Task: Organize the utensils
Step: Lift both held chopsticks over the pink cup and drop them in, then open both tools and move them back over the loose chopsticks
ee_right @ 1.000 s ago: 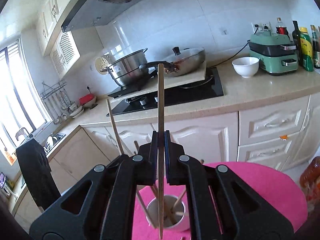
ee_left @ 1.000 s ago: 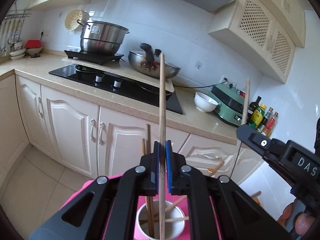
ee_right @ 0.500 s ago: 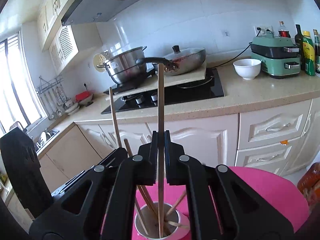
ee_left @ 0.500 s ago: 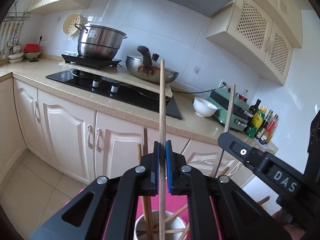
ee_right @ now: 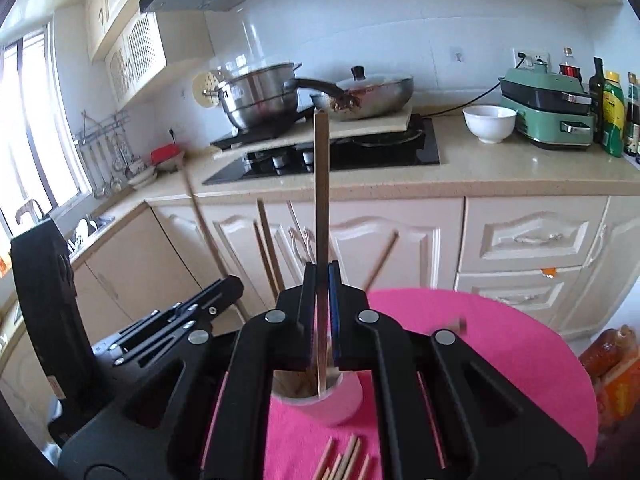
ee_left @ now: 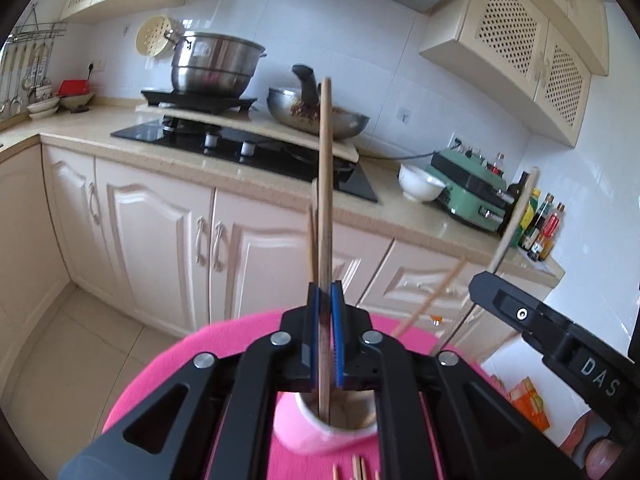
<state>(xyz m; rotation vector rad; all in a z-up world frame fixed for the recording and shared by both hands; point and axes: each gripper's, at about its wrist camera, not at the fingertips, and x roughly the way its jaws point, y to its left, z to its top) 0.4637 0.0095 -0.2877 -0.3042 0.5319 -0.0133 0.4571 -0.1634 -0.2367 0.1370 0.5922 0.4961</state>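
My left gripper [ee_left: 327,304] is shut on an upright wooden chopstick [ee_left: 325,184] whose lower end reaches into the white cup [ee_left: 320,428] on the pink table [ee_left: 168,376]. My right gripper [ee_right: 321,284] is shut on another upright chopstick [ee_right: 321,184], its tip inside the same cup [ee_right: 340,404]. Several chopsticks [ee_right: 268,248] lean in the cup. More loose chopsticks [ee_right: 340,460] lie on the pink top in front of the cup. The right gripper's body [ee_left: 560,344] shows at the right of the left wrist view.
Behind the round pink table runs a kitchen counter [ee_right: 500,176] with a black hob [ee_right: 328,160], a steel pot [ee_left: 214,64], a wok [ee_left: 320,116], a white bowl [ee_right: 489,123], a green appliance [ee_right: 548,116] and bottles [ee_right: 612,108]. Cream cabinets [ee_left: 160,232] stand below.
Both grippers have come down and closer to the cup, each with its chopstick; the chopstick tips now sit inside the cup, which looks larger and nearer.
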